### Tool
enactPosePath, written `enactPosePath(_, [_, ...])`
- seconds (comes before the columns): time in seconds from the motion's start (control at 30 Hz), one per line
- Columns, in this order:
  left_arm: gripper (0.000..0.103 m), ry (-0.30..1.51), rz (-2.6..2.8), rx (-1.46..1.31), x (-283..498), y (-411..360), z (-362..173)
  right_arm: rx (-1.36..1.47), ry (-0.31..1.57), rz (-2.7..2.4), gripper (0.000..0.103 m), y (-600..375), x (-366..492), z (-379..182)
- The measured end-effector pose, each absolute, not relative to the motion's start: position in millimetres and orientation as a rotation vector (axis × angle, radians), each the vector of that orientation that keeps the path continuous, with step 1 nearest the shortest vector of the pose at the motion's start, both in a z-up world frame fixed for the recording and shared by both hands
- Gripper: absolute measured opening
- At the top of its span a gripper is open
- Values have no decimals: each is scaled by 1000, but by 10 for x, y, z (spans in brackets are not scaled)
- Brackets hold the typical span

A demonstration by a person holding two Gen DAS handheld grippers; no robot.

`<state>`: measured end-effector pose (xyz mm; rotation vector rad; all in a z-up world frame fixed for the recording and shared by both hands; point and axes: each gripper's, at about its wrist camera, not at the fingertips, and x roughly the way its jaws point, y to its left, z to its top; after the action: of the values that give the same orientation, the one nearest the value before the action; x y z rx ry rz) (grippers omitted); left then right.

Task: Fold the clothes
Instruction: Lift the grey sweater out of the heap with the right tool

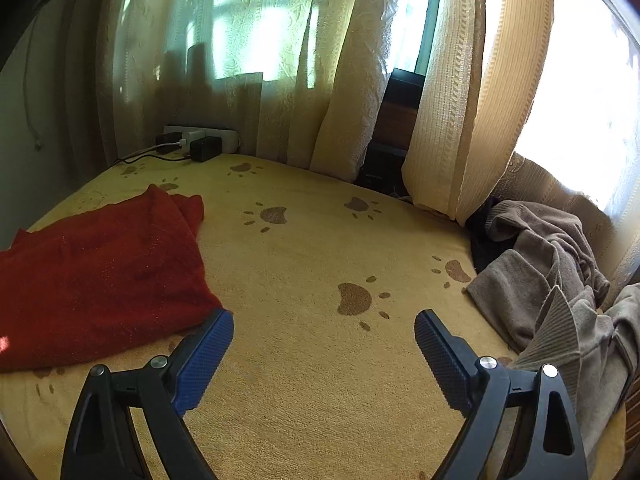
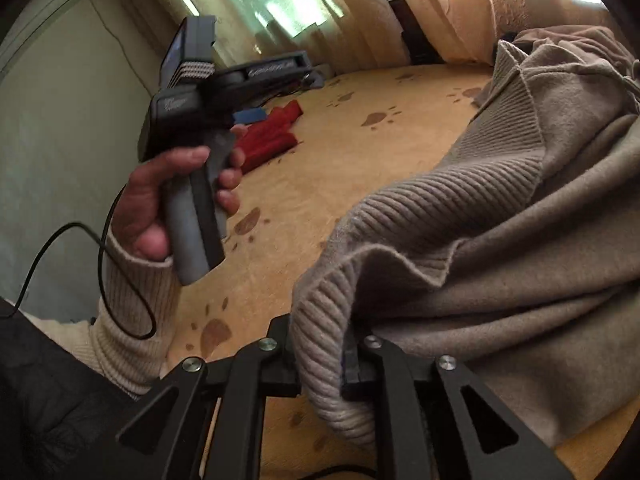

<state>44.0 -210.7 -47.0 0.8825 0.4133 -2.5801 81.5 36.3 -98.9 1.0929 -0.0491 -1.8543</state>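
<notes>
I am clamping the right gripper (image 2: 320, 356) fingers on the taupe sweater's (image 2: 500, 240) ribbed hem; the left gripper (image 1: 324, 340) is hovering wide open, empty, over the bed (image 1: 300, 248).

Ahead of my left gripper (image 1: 324, 332), whose jaws stand wide apart with nothing between them, the yellow paw-print bed cover (image 1: 304, 248) lies bare through the middle: I read this as the open lane. The red cloth (image 1: 100, 272) bounds it on the left, touching the left finger. The taupe sweater pile (image 1: 552, 288) blocks the right side. Curtains (image 1: 360, 92) and a power strip with chargers (image 1: 200, 140) close off the far edge. My left hand (image 2: 176, 200) hangs above the cover's left part.
</notes>
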Motion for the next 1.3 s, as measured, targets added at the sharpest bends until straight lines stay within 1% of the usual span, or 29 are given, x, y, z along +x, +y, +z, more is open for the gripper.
enactPosePath(0.03, [94, 399, -2589, 893, 426, -2065, -479, 1102, -37, -1837, 35, 370, 854, -1003])
enactPosePath(0.07, [94, 381, -2599, 903, 411, -2020, -490, 1110, -26, -1819, 59, 377, 894, -1016])
enactPosePath(0.1, [94, 362, -2608, 914, 396, -1974, -500, 1103, -14, -1830, 77, 425, 908, -984])
enactPosePath(0.13, [94, 344, -2614, 923, 381, -1936, -511, 1079, -4, -1885, 83, 521, 920, -905])
enactPosePath(0.23, [94, 308, -2627, 951, 342, -1853, -540, 977, -27, -2091, 84, 915, 888, -609])
enactPosePath(0.3, [94, 305, -2632, 971, 320, -1822, -561, 903, -70, -2301, 90, 1298, 735, -391])
enactPosePath(0.37, [94, 303, -2637, 990, 306, -1792, -585, 843, -89, -2542, 93, 1683, 536, -228])
enactPosePath(0.43, [94, 293, -2642, 1002, 299, -1759, -604, 825, -50, -2729, 97, 1972, 264, -143])
enactPosePath(0.47, [94, 285, -2644, 1004, 297, -1744, -609, 829, -17, -2778, 101, 2104, 121, -123])
enactPosePath(0.5, [94, 277, -2645, 1007, 294, -1732, -615, 840, 20, -2809, 103, 2232, -25, -113])
enactPosePath(0.53, [94, 269, -2646, 1010, 291, -1722, -622, 871, 42, -2813, 103, 2361, -189, -118])
enactPosePath(0.57, [94, 260, -2647, 1013, 288, -1712, -628, 917, 23, -2807, 103, 2470, -356, -165])
enactPosePath(0.6, [94, 255, -2647, 1018, 285, -1708, -637, 964, -13, -2803, 103, 2569, -521, -230])
enactPosePath(0.63, [94, 251, -2648, 1024, 283, -1707, -646, 1009, -117, -2738, 102, 2654, -642, -319])
enactPosePath(0.67, [94, 249, -2645, 1031, 277, -1711, -657, 1048, -249, -2636, 94, 2732, -740, -422])
enactPosePath(0.7, [94, 252, -2641, 1039, 268, -1722, -669, 1067, -353, -2558, 73, 2754, -783, -500])
enactPosePath(0.73, [94, 256, -2636, 1046, 259, -1734, -681, 1055, -393, -2510, 62, 2688, -738, -521])
enactPosePath(0.77, [94, 263, -2633, 1053, 253, -1744, -691, 1033, -408, -2471, 44, 2591, -664, -517])
enactPosePath(0.8, [94, 270, -2630, 1059, 247, -1752, -701, 1010, -422, -2433, 35, 2493, -591, -514])
enactPosePath(0.83, [94, 277, -2627, 1065, 242, -1760, -710, 981, -413, -2384, 32, 2370, -480, -477])
enactPosePath(1.0, [94, 283, -2636, 1081, 231, -1741, -722, 834, -212, -2092, 32, 1406, 296, -294])
enactPosePath(1.17, [94, 262, -2677, 1060, 262, -1693, -661, 813, 89, -1696, 31, 586, 1243, -360])
enactPosePath(1.2, [94, 260, -2681, 1053, 272, -1699, -645, 823, 104, -1688, 32, 503, 1290, -418])
enactPosePath(1.3, [94, 251, -2692, 1034, 302, -1724, -596, 849, 48, -1765, 35, 635, 1318, -440])
